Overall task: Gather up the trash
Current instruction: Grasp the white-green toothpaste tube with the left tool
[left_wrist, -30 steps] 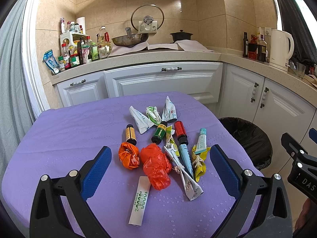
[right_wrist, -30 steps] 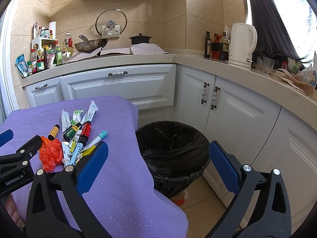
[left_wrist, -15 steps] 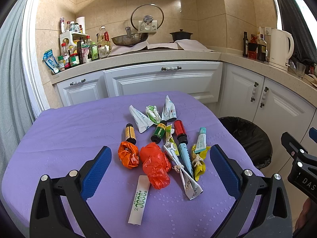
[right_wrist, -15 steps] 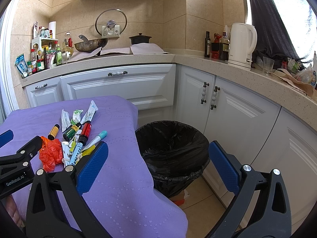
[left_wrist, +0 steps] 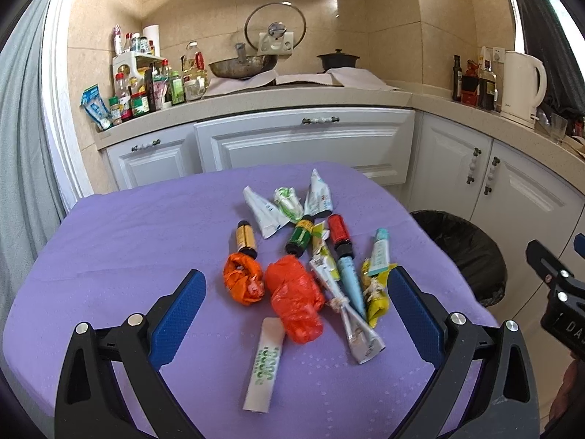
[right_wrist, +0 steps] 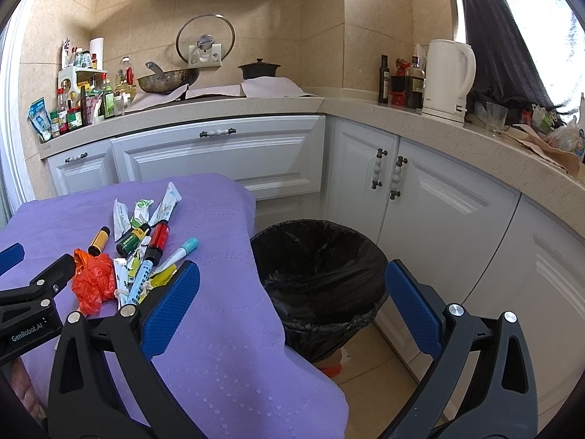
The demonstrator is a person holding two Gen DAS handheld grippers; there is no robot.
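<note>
Nothing looks to have been collected yet. All the trash is seen lying in a heap in the middle of the desk [left_wrist: 109, 241], which is covered with a purple cloth: a red plastic bag [left_wrist: 295, 298], an orange wrapper [left_wrist: 244, 281], three small bottles, squeezed tubes and a white and green packet [left_wrist: 265, 364]. The left gripper [left_wrist: 294, 314] is held just above the near side of the heap, its blue fingers wide apart and empty. The right gripper [right_wrist: 292, 314] is held over the black-lined trash bin [right_wrist: 318, 274] beside the desk, its fingers also wide apart with nothing between them. The bin looks empty, so every piece is judged to be left.
</note>
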